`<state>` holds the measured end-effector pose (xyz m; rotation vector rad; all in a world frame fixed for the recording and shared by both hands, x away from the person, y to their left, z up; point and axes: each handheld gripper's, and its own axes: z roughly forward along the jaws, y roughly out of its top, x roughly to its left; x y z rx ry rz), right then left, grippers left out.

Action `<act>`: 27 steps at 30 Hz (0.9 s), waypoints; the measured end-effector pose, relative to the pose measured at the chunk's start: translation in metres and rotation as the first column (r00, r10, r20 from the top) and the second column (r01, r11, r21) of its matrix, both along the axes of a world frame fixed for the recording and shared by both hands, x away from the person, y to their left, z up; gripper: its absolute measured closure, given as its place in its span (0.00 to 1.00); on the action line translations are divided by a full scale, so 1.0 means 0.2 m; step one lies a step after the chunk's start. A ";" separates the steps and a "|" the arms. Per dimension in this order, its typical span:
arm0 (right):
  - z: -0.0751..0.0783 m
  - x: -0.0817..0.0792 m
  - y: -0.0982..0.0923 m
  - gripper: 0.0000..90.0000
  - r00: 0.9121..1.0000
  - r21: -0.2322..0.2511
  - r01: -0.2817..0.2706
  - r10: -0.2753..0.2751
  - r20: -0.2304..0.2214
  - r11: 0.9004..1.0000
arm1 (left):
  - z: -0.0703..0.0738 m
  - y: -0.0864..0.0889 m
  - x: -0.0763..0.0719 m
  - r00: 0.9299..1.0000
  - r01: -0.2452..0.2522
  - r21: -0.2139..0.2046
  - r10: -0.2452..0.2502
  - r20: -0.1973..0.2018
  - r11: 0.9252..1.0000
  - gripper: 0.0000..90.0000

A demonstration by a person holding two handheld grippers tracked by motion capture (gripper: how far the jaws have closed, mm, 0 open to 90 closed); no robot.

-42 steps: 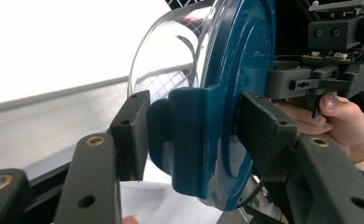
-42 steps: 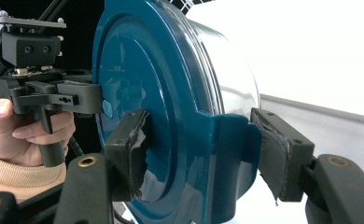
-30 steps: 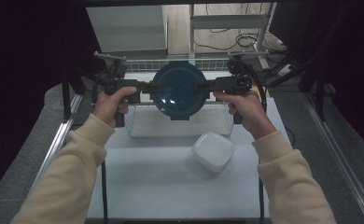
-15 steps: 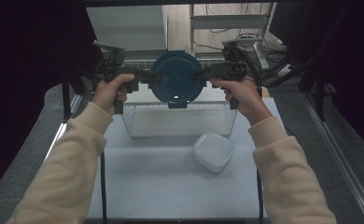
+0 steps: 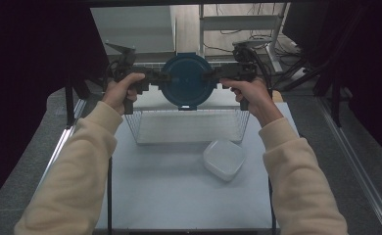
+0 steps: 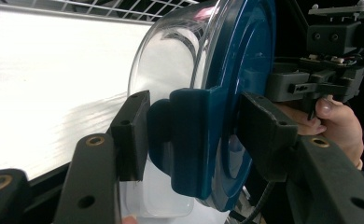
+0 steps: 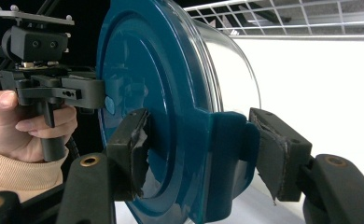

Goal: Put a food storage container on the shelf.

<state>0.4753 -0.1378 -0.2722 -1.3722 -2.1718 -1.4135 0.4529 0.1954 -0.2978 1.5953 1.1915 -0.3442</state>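
White table, far end: wire basket; above it my 2 grippers, left and right, each pinching a latch of 1 blue-lidded container. Near right: white tub.

Container carried toward 12 o'clock

Both tongs, left and right, have taken the blue-lidded container from above the wire basket's near half to its far rim at 12 o'clock; the forearms reach further over the counter
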 end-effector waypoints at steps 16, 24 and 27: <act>-0.13 0.17 0.01 0.41 0.992 0.023 0.060 -0.057 -0.115 0.998 | -0.15 0.01 0.18 0.989 -0.074 -0.072 0.064 -0.134 0.995 0.51; -0.19 0.22 0.02 0.37 0.981 0.044 0.097 -0.088 -0.172 0.994 | -0.20 0.01 0.23 0.979 -0.127 -0.102 0.108 -0.173 0.987 0.50; -0.20 0.23 0.02 0.36 0.979 0.049 0.090 -0.079 -0.189 0.995 | -0.20 0.01 0.23 0.981 -0.129 -0.099 0.112 -0.161 0.987 0.49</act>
